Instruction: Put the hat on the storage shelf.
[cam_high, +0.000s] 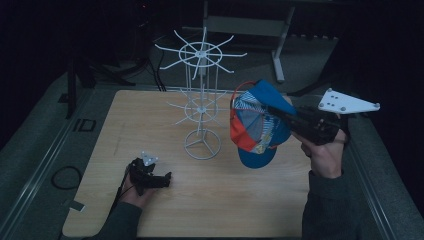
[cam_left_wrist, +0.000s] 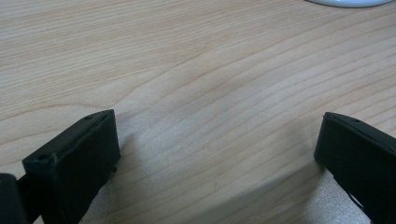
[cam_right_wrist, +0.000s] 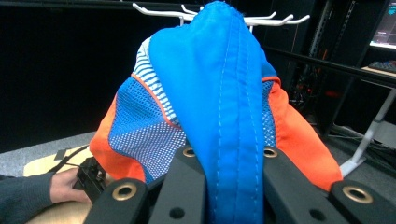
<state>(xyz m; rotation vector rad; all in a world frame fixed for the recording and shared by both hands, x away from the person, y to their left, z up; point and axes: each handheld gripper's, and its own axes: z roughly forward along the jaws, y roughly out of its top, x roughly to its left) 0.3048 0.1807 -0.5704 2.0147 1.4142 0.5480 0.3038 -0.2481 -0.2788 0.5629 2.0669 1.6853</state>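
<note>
My right gripper is clamped on the cap, held above the table's right side. The white rack stands just left and far of it, so this hand is nearer. My left gripper rests wide open, holding nothing, on the table.

Cap right of rack, above table

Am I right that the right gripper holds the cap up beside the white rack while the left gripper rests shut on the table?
Not quite: the left gripper is open, its jaws wide apart over bare table in the left gripper view. The rest stands: the right gripper holds the cap beside the white rack.
</note>
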